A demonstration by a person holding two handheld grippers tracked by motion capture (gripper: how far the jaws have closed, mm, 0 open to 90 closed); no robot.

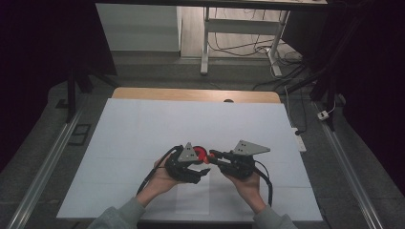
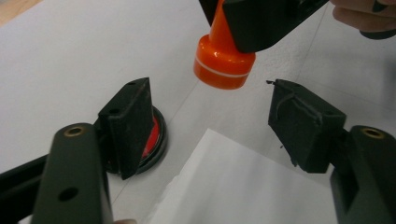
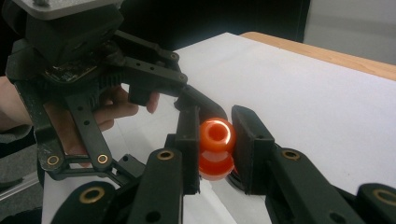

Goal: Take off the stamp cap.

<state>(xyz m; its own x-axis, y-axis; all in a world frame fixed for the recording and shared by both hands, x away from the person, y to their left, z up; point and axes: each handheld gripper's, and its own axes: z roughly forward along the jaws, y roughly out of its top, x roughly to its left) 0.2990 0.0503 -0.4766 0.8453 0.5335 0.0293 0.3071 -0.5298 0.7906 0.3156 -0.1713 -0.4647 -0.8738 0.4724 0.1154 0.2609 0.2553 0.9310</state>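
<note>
White table (image 1: 143, 129) — orange stamp (image 3: 216, 147) gripper-clamped

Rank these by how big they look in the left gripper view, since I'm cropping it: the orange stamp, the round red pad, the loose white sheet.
1. Loose white sheet, largest.
2. Orange stamp.
3. Round red pad, smallest, though the left jaw hides much of it, so second and third are unsure.
</note>
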